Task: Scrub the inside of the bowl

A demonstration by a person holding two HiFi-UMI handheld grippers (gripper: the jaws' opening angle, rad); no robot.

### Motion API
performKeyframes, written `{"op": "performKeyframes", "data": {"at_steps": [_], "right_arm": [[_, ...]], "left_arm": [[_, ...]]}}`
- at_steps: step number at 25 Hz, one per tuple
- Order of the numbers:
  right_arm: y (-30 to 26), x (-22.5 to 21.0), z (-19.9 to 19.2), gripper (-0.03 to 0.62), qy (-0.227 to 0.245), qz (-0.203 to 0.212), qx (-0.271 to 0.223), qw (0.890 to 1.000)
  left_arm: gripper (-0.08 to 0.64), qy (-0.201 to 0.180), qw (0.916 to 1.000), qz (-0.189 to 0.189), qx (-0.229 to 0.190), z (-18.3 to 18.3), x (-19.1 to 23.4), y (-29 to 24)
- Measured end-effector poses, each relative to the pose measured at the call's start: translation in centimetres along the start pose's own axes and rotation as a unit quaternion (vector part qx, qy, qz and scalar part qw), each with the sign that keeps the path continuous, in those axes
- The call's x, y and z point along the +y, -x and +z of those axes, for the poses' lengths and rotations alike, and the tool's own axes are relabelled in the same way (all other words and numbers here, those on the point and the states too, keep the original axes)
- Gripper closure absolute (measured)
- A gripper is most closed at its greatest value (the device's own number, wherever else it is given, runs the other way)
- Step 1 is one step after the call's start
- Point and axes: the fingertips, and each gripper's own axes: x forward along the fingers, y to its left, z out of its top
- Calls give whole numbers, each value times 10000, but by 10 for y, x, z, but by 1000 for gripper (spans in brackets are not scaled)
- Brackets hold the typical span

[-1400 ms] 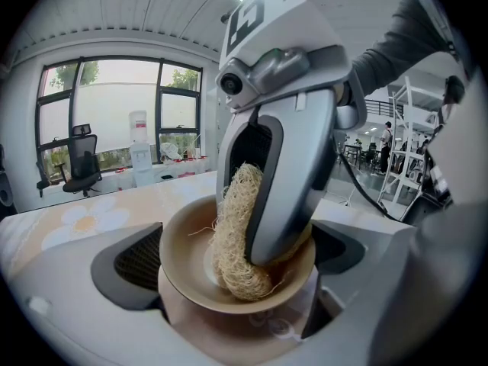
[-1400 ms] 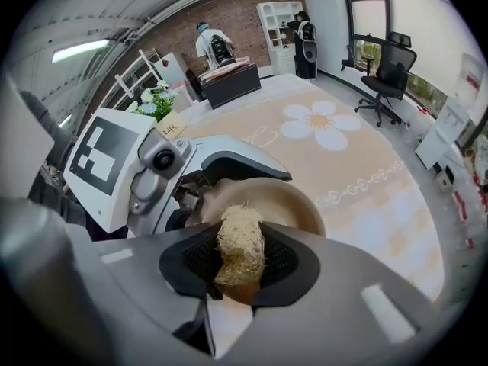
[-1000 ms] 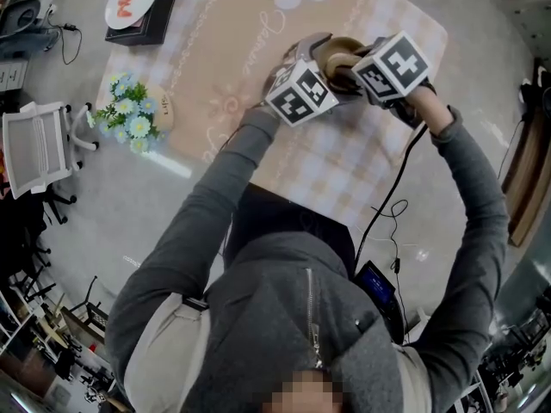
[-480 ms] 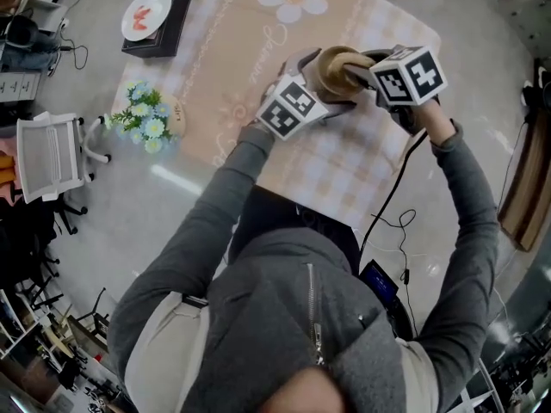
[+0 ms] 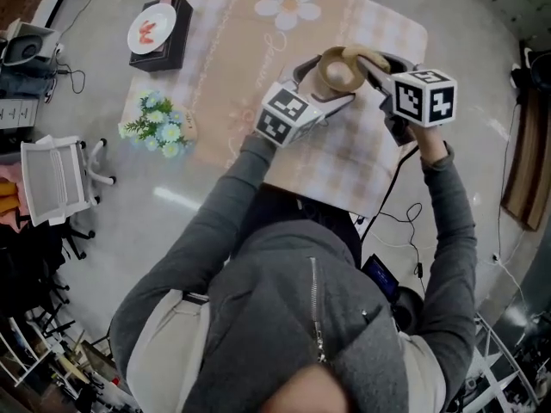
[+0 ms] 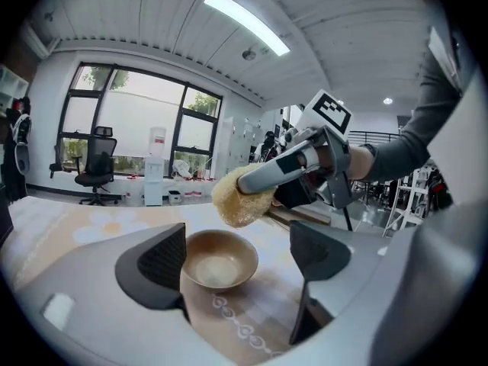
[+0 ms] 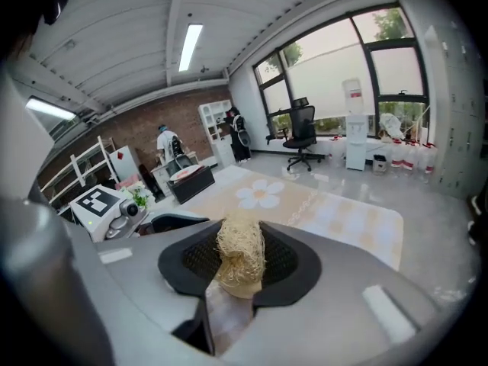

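Straw-fibre scrubber (image 6: 240, 198) pinched tight in the right tongs (image 7: 240, 265), hovering just above the right rim of the brown bowl (image 6: 219, 259). Bowl upright on the checked tabletop (image 5: 344, 157), framed between the left tongs (image 6: 238, 246). Left tongs spread, just now narrowing toward the bowl, right pad (image 6: 316, 250) clear of its rim, no squeeze on it. White flower print (image 5: 291, 3) on the cloth farther off.

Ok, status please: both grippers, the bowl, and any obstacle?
Left gripper open, jaws just closing, brown wooden bowl between them. Right gripper shut on straw-coloured fibre scrubber, above the bowl. Nothing in the way.
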Motion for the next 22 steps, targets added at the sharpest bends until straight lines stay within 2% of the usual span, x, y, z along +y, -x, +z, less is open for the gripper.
{"op": "performKeyframes", "data": {"at_steps": [4, 8, 11, 14, 18, 20, 22], "right_arm": [[19, 9, 4, 484, -278, -464, -654, 9964], [45, 18, -2, 485, -489, -1079, -1300, 9844], [63, 24, -15, 485, -615, -1646, -1685, 9699], [83, 35, -28, 485, -740, -2244, -2110, 9485], [100, 57, -47, 483, -813, -2864, -2446, 9228], [101, 70, -59, 483, -910, -3016, -2474, 9163], [95, 85, -72, 483, -945, -3121, -2344, 9158]], "left_arm": [[207, -4, 9999, -1, -168, 6, -3, 14], [250, 96, 9993, 86, -347, 9, -7, 32], [310, 77, 9990, 115, -420, 8, -12, 48], [345, 121, 9991, 58, -404, 1, -18, 62], [457, 117, 9992, -20, -394, -6, -25, 79], [480, 147, 9991, -59, -402, -9, -28, 86], [512, 206, 9988, -91, -428, -12, -31, 92]]}}
